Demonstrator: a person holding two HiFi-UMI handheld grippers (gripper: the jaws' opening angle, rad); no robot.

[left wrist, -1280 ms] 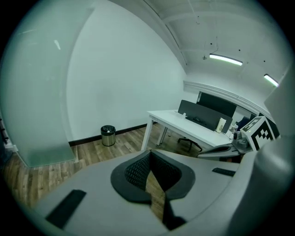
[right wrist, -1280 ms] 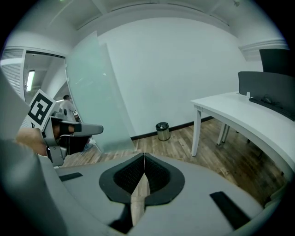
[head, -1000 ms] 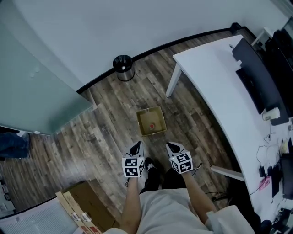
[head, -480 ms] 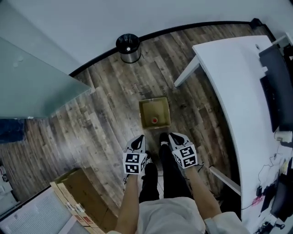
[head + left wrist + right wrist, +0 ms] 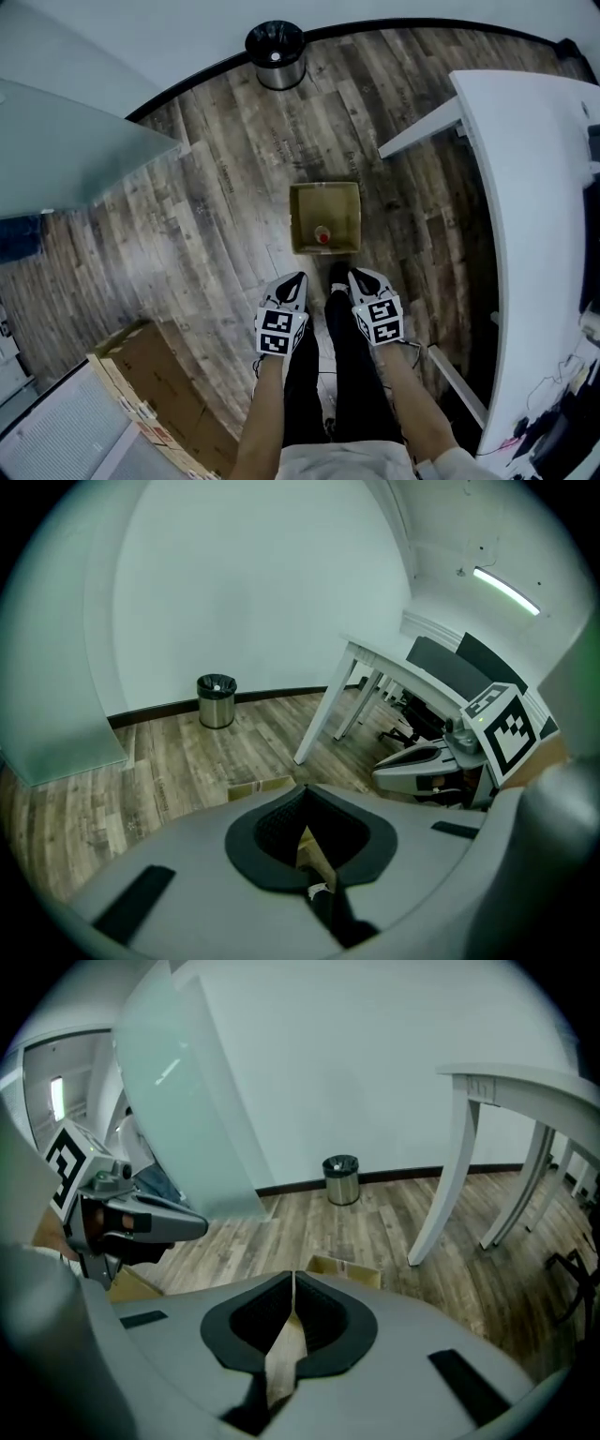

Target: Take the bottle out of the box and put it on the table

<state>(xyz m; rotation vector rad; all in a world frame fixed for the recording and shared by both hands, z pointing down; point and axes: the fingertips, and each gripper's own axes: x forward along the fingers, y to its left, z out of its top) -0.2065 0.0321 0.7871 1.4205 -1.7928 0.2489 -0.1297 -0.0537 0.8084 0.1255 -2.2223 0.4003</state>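
Bottle [image 5: 322,234] first: from the head view I see its red cap inside the open box [image 5: 324,190], against the box wall nearest the person. The box stands on the floor, apart from the desk.

The wood-plank floor [image 5: 216,216] fills most of the room. It is bounded by a pale wall with a dark skirting. A frosted glass partition [image 5: 66,141] stands at the floor's left side. The white desk [image 5: 534,187] curves along the right, its legs resting on the planks. A brown carton [image 5: 150,375] lies near the floor's lower left corner, and a round metal bin [image 5: 276,42] stands against the skirting.

The left gripper [image 5: 292,284] and right gripper [image 5: 361,277] hang side by side above the person's feet, just short of the box. Both point down toward it.

Only the head view shows the bottle. In the left gripper view the fingers [image 5: 281,822] are clenched with nothing between them, and only a strip of the box's rim shows past them. That view also takes in a ceiling light [image 5: 506,591]. The right gripper view shows its fingers [image 5: 323,1312] clenched and empty too, with the box's corner and the bin beyond them.
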